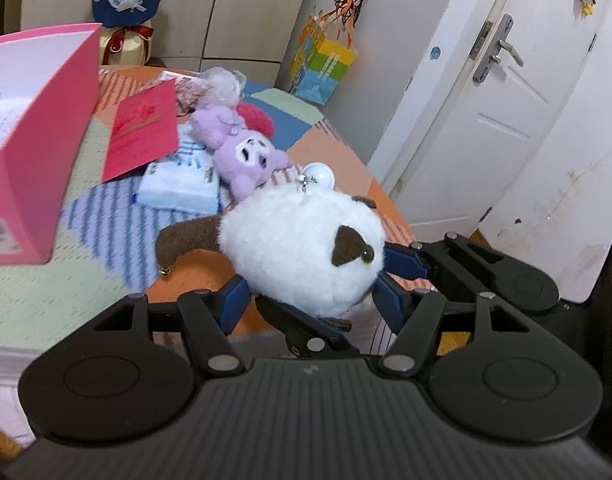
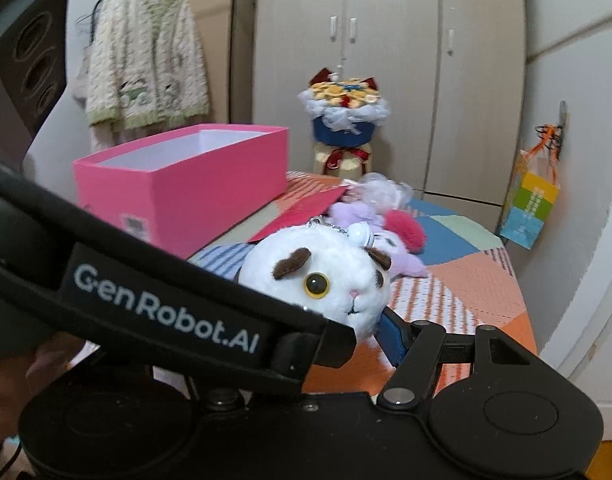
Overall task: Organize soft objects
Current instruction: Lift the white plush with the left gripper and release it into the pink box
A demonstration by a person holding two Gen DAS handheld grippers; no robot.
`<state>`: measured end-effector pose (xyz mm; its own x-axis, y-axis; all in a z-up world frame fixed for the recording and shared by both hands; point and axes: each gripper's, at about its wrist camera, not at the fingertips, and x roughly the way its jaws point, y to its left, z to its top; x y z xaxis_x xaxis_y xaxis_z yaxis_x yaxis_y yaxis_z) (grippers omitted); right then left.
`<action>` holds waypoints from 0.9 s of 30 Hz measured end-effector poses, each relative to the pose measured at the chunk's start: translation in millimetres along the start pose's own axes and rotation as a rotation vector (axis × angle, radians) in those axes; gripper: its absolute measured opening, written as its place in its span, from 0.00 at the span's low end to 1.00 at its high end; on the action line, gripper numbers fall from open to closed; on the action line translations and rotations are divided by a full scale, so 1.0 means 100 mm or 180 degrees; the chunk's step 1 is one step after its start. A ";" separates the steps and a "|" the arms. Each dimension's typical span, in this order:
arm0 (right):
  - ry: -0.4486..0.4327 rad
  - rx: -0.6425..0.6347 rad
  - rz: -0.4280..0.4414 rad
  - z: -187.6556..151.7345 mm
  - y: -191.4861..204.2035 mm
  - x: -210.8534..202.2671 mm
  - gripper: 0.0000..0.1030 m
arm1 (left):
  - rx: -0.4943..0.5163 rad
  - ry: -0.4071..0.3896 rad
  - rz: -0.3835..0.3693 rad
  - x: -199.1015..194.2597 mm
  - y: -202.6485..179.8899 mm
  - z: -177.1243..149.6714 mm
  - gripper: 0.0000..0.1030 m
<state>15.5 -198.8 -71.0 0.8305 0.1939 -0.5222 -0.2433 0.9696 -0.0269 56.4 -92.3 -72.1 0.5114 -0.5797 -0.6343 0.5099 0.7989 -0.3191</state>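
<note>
A white cat plush with brown patches and a keychain bell hangs just above the patchwork cloth, gripped by both grippers at once. My left gripper is shut on its body, a blue pad on each side. The right gripper's fingers come in from the right and clamp it at the face end. In the right wrist view the cat plush faces the camera in my right gripper; the left gripper's body hides one finger. A purple plush lies behind. An open pink box stands at left.
A red card, a tissue pack and a red fluffy toy lie near the purple plush. A bouquet stands behind the pink box. A paper bag hangs on the wall, and a white door is at right.
</note>
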 end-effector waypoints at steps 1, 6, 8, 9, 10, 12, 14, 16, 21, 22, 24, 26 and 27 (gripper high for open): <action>0.0016 -0.0019 0.0016 0.01 0.05 -0.03 0.69 | -0.0011 0.0008 0.0006 -0.05 0.01 -0.02 0.63; 0.0055 -0.0120 0.0114 0.06 0.30 -0.16 0.69 | -0.0043 0.0001 0.0087 -0.34 0.11 -0.10 0.63; 0.0045 -0.0176 0.0158 0.10 0.42 -0.20 0.69 | -0.0057 -0.0021 0.0140 -0.49 0.16 -0.12 0.63; 0.0028 -0.0214 0.0185 0.13 0.47 -0.22 0.69 | -0.0062 -0.0040 0.0175 -0.58 0.18 -0.12 0.63; 0.0004 -0.0256 0.0214 0.16 0.53 -0.24 0.69 | -0.0069 -0.0057 0.0204 -0.65 0.21 -0.13 0.63; -0.0054 -0.0330 0.0292 0.23 0.65 -0.27 0.69 | -0.0071 -0.0103 0.0276 -0.81 0.26 -0.12 0.63; -0.0122 -0.0402 0.0370 0.32 0.76 -0.31 0.69 | -0.0073 -0.0156 0.0354 -0.98 0.31 -0.09 0.63; -0.0198 -0.0460 0.0432 0.42 0.87 -0.33 0.69 | -0.0081 -0.0221 0.0439 -1.12 0.35 -0.04 0.63; -0.0310 -0.0510 0.0587 0.72 1.04 -0.29 0.69 | -0.0128 -0.0356 0.0583 -1.39 0.52 0.14 0.63; -0.0323 -0.0512 0.0606 0.77 1.06 -0.28 0.69 | -0.0139 -0.0383 0.0603 -1.43 0.56 0.20 0.63; -0.0353 -0.0531 0.0644 0.92 1.11 -0.21 0.69 | -0.0157 -0.0428 0.0641 -1.48 0.65 0.32 0.63; -0.0358 -0.0524 0.0678 1.06 1.14 -0.11 0.69 | -0.0183 -0.0456 0.0661 -1.51 0.76 0.43 0.63; -0.0362 -0.0525 0.0694 1.13 1.16 -0.06 0.69 | -0.0188 -0.0467 0.0674 -1.51 0.81 0.49 0.63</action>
<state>38.6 -71.0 25.4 0.7983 0.4194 -0.4322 -0.4925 0.8677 -0.0676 54.3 52.1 32.4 0.6995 -0.4122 -0.5837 0.3417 0.9104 -0.2334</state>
